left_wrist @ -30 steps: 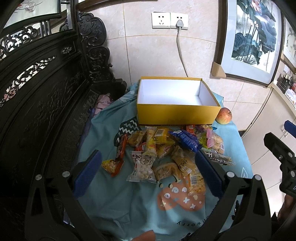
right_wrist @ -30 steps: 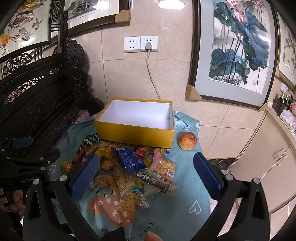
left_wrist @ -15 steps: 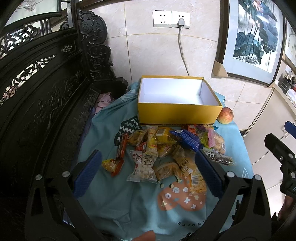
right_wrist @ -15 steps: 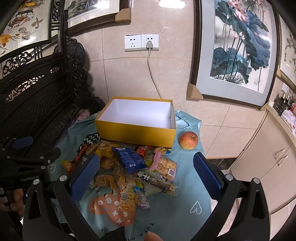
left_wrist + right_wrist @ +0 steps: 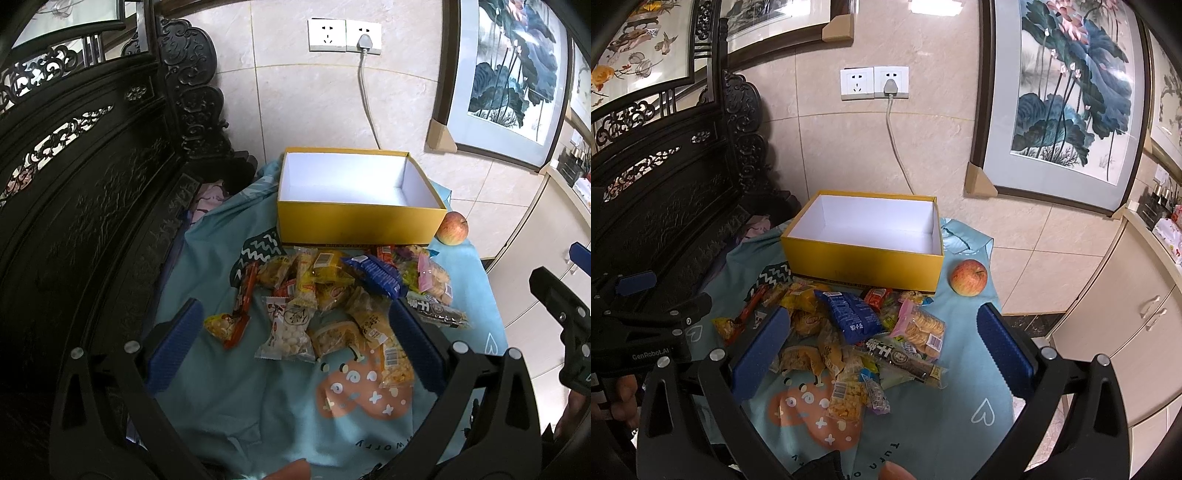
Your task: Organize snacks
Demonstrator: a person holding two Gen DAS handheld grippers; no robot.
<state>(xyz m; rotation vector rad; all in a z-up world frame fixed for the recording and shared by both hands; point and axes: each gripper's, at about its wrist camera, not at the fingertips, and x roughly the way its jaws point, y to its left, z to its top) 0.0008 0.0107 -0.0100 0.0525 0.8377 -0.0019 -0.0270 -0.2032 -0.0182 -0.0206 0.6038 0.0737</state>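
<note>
A pile of snack packets [image 5: 332,295] [image 5: 849,332] lies on a teal cloth [image 5: 258,398] [image 5: 942,424]. Behind it stands an open, empty yellow box [image 5: 354,225] [image 5: 860,264] with a white inside. A blue packet [image 5: 373,275] [image 5: 851,314] tops the pile. My left gripper [image 5: 295,347] hovers open above the pile's near side, holding nothing. My right gripper [image 5: 882,350] also hangs open over the pile, empty. Each gripper shows at the edge of the other's view.
A red apple [image 5: 452,229] [image 5: 968,277] rests on the cloth right of the box. A dark carved wooden bench back [image 5: 92,184] rises on the left. A tiled wall with sockets [image 5: 874,82], a cable and framed paintings [image 5: 1071,96] stands behind. Cabinets [image 5: 1126,314] are at right.
Both views have drifted very slightly; the grippers stay open and the snacks, box and apple have not moved.
</note>
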